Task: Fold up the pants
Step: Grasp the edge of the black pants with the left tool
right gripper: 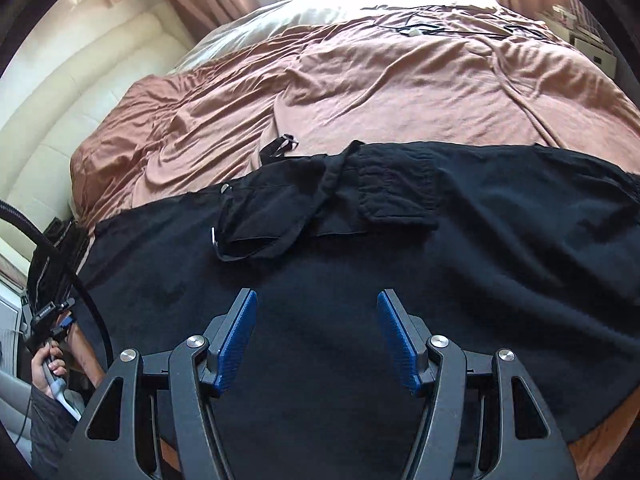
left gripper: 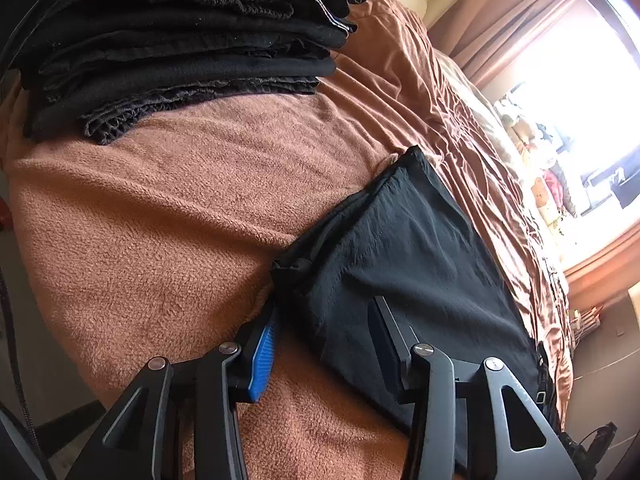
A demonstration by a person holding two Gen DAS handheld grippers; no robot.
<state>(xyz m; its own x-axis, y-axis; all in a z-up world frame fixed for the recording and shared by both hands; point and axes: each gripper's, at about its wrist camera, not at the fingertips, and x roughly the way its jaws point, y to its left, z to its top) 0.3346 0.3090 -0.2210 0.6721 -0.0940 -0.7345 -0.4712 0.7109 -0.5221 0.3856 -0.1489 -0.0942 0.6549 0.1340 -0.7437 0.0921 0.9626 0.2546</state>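
Observation:
Black pants (right gripper: 360,280) lie spread flat across the brown bed, waistband and drawstring at the far edge. In the left wrist view one end of the pants (left gripper: 400,248) lies on the brown blanket. My left gripper (left gripper: 324,316) is open, its jaws straddling the near corner of that end, close to the cloth. My right gripper (right gripper: 316,300) is open and empty, hovering just above the middle of the pants.
A stack of folded dark clothes (left gripper: 180,40) sits on the brown blanket (left gripper: 160,220) to the far left. A rumpled brown duvet (right gripper: 360,80) covers the rest of the bed. A cream headboard (right gripper: 60,100) is at left, and curtains and a bright window beyond.

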